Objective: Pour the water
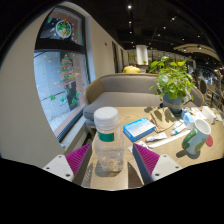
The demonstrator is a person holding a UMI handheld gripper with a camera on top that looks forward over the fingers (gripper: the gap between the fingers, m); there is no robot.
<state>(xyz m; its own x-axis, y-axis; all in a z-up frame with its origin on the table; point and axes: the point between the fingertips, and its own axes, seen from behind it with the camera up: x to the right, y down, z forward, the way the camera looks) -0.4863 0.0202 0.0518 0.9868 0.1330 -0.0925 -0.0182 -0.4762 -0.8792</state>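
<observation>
In the gripper view, a clear plastic water bottle with a white screw cap point(108, 146) stands low in the middle of the frame, on a pale wooden table point(150, 112); the bottle is right between the two fingers of the gripper point(109, 160); the pink pads point(80, 158) sit close at both sides of it; I cannot tell if they press on the bottle or only stand beside it; the bottle looks upright and the cap looks shut.

To the right of the bottle, lower right in the frame, stands a green and white cup with a handle point(199, 136); that looks like the place for the water.

What could go wrong: the cap is on, so no water can come out until it is off; if the grip is loose, the smooth bottle could slip or tip when it goes up; if it tilts too fast, water could splash past the cup.

Other things: a flat blue box point(138, 128) lies just beyond the bottle, between it and the cup's side of the table; some small things lie near the cup, too small to tell; a green leafy plant in a pot point(174, 82) stands farther back at the upper right; a grey sofa point(115, 92) is behind the table; a big window point(58, 70) fills the upper left; the blue box could get wet from a spill.
</observation>
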